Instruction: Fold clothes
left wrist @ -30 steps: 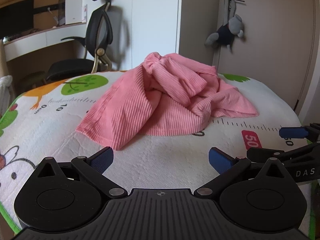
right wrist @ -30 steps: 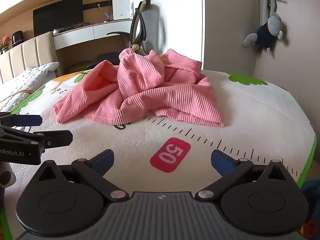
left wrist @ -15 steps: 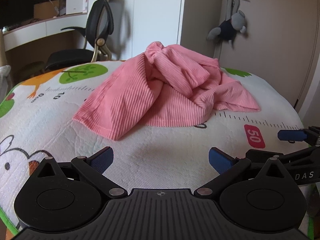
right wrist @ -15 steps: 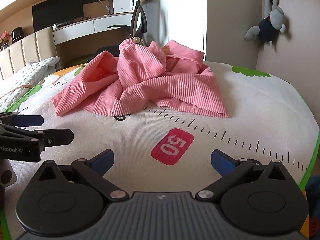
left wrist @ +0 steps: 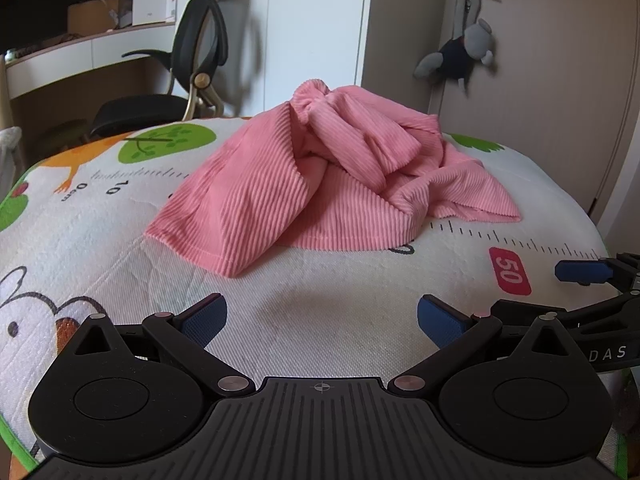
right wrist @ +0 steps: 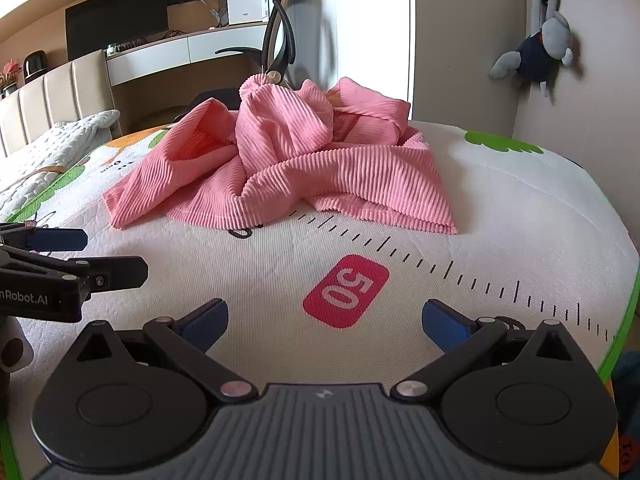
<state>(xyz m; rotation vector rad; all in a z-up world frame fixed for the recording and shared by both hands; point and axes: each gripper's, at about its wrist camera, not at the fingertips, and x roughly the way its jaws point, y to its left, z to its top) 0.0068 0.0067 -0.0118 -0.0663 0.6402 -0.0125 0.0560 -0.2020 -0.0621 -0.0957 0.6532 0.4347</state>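
Note:
A crumpled pink ribbed garment [left wrist: 320, 184] lies heaped on a white printed mat [left wrist: 304, 312]; it also shows in the right wrist view [right wrist: 288, 168]. My left gripper [left wrist: 322, 318] is open and empty, a short way in front of the garment's near left corner. My right gripper [right wrist: 325, 320] is open and empty, above the red "50" mark [right wrist: 346, 291], short of the garment's right hem. Each gripper shows at the edge of the other's view: the right one [left wrist: 588, 280], the left one [right wrist: 60, 256].
A black office chair [left wrist: 192, 80] and a desk stand behind the mat. A grey stuffed toy [left wrist: 460, 52] hangs on the door at the right. A bed with a padded headboard [right wrist: 48, 100] lies to the left. The mat's green edge [right wrist: 624, 320] runs at the right.
Both grippers have moved forward a little toward the garment, which now looks larger. Both stay open; the garment has not moved.

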